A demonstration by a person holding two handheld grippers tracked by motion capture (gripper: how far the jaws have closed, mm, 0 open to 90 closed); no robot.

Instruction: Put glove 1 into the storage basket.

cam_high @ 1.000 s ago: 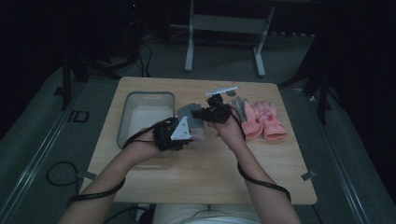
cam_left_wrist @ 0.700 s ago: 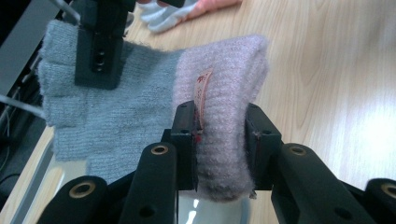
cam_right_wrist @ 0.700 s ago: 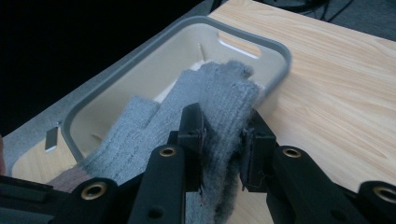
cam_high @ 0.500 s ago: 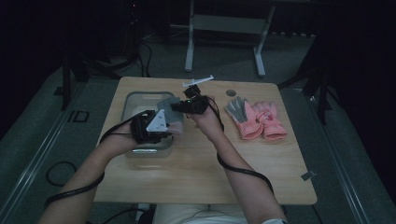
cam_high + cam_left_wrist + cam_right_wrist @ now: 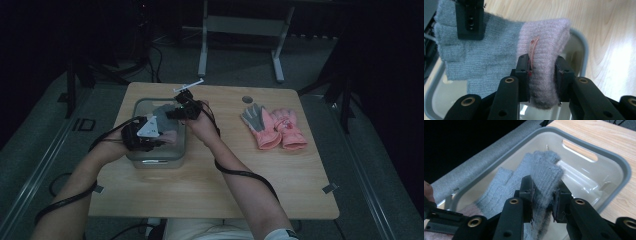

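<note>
While both grippers hang over the clear grey-rimmed plastic bin, left gripper clamps the grey-and-pink knitted glove at its cuff, right gripper pinches its fingers; release pending, two pink gloves left.

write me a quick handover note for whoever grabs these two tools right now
Left tool: shut on the pink cuff of the knit glove.
Right tool: shut on the grey finger end of the same glove.
The glove hangs stretched between both tools over the grey-rimmed bin at the table's left.
A pink pair of gloves lies on the table, right of the bin.
Done: glove lifted and carried above the bin.
Left: probably lower it in, open both tools, then fetch the pink pair.
</note>
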